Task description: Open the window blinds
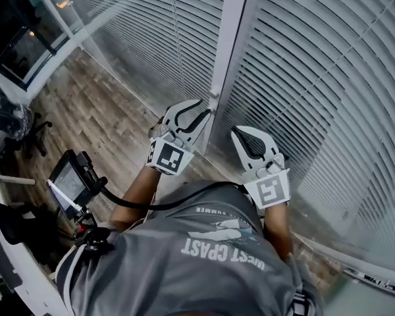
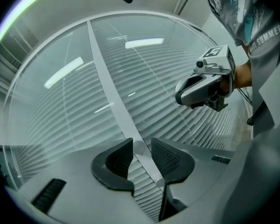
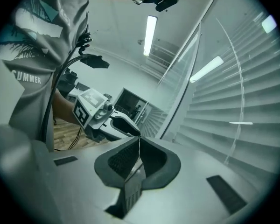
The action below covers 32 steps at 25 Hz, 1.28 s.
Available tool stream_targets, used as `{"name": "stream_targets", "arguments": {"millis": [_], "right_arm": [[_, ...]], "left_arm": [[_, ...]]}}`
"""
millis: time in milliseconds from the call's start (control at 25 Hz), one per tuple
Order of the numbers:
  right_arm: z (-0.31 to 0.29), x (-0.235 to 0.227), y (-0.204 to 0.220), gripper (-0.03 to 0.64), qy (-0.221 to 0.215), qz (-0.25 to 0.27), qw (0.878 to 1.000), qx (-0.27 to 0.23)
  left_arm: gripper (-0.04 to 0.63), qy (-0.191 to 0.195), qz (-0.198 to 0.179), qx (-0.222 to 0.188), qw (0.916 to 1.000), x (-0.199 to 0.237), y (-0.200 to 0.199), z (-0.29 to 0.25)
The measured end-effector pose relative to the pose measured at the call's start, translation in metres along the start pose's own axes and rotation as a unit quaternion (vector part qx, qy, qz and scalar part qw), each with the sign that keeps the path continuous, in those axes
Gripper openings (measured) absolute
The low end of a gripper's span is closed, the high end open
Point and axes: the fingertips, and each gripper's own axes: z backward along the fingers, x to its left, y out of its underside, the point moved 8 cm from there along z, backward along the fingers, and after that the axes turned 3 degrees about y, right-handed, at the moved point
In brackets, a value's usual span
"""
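L gripper (image 2: 142,146) jaws apart, blind wand (image 2: 149,165) btwn.

Both forearms (image 1: 137,196) reach forward, grippers side by side and held about level. Left gripper (image 1: 204,108): fingers (image 2: 119,160) standing apart. Right gripper (image 1: 241,133): fingers pressed together, tips meeting.

I saw a wood-plank floor (image 1: 99,114) running off to the far left, with a dark office chair (image 1: 16,127) standing on it near the left edge. White blinds (image 1: 336,71) covered the windows on the right, split by a white upright post (image 1: 229,38). Long strip lights (image 3: 150,29) glowed on the pale ceiling (image 3: 121,31).
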Motion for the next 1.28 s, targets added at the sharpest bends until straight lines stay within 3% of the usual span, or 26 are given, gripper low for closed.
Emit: {"name": "stream_targets", "arguments": {"millis": [120, 520, 600, 680, 720, 760, 800, 840, 880, 920, 960, 1000, 1040, 1080, 1120, 1200, 1240, 1280], "right_arm": [[0.002, 0.001, -0.002, 0.003, 0.007, 0.002, 1.0, 0.008], [0.029, 0.033, -0.022, 0.003, 0.012, 0.01, 0.999, 0.039], [0.031, 0.033, -0.024, 0.003, 0.012, 0.009, 0.999, 0.043], [0.031, 0.033, -0.025, 0.003, 0.01, 0.01, 0.999, 0.046], [0.03, 0.032, -0.025, 0.003, 0.009, 0.011, 0.999, 0.046], [0.029, 0.032, -0.025, 0.003, 0.008, 0.011, 0.999, 0.044], [0.027, 0.031, -0.024, 0.003, 0.008, 0.01, 0.999, 0.043], [0.026, 0.031, -0.022, 0.003, 0.008, 0.008, 0.999, 0.044], [0.024, 0.031, -0.021, 0.003, 0.008, 0.008, 0.999, 0.045], [0.022, 0.031, -0.019, 0.003, 0.007, 0.009, 0.999, 0.045], [0.02, 0.031, -0.018, 0.003, 0.005, 0.011, 0.999, 0.044], [0.018, 0.031, -0.017, 0.003, 0.004, 0.011, 0.999, 0.041], [0.017, 0.031, -0.017, 0.003, 0.003, 0.012, 0.999, 0.039], [0.016, 0.031, -0.017, 0.003, 0.002, 0.012, 0.999, 0.037], [0.015, 0.031, -0.016, 0.003, 0.0, 0.013, 0.999, 0.036], [0.014, 0.031, -0.014, 0.003, -0.002, 0.013, 0.999, 0.037], [0.014, 0.031, -0.013, 0.003, -0.002, 0.012, 0.999, 0.038], [0.014, 0.031, -0.012, 0.003, -0.002, 0.012, 0.999, 0.038]], "left_arm": [[0.12, -0.001, -0.013, -0.002, 0.9999, 0.003, -0.005, -0.019], [0.124, -0.024, -0.048, -0.012, 0.9985, -0.021, -0.017, -0.007], [0.124, -0.022, -0.03, -0.018, 0.9992, -0.023, -0.019, -0.006], [0.124, -0.006, 0.042, -0.043, 0.9982, -0.02, -0.018, -0.007], [0.124, 0.009, 0.109, -0.064, 0.9919, -0.016, -0.014, -0.008], [0.124, 0.028, 0.194, -0.087, 0.9767, -0.012, -0.009, -0.009], [0.126, 0.047, 0.285, -0.108, 0.9513, -0.008, -0.003, -0.011], [0.129, 0.067, 0.366, -0.125, 0.9197, -0.006, 0.004, -0.014], [0.13, 0.083, 0.43, -0.137, 0.8887, -0.004, 0.01, -0.017], [0.132, 0.094, 0.471, -0.144, 0.865, -0.003, 0.014, -0.019], [0.132, 0.1, 0.491, -0.147, 0.8525, -0.003, 0.017, -0.021], [0.133, 0.1, 0.492, -0.147, 0.8522, -0.003, 0.017, -0.022], [0.135, 0.096, 0.475, -0.143, 0.8631, -0.004, 0.015, -0.023], [0.137, 0.088, 0.44, -0.135, 0.8834, -0.005, 0.012, -0.022], [0.138, 0.074, 0.389, -0.122, 0.9099, -0.006, 0.008, -0.021], [0.169, 0.035, 0.247, -0.083, 0.9647, -0.011, 0.001, -0.019], [0.186, 0.015, 0.168, -0.058, 0.9839, -0.015, -0.001, -0.018], [0.193, -0.002, 0.097, -0.035, 0.9946, -0.02, -0.002, -0.017]]}}
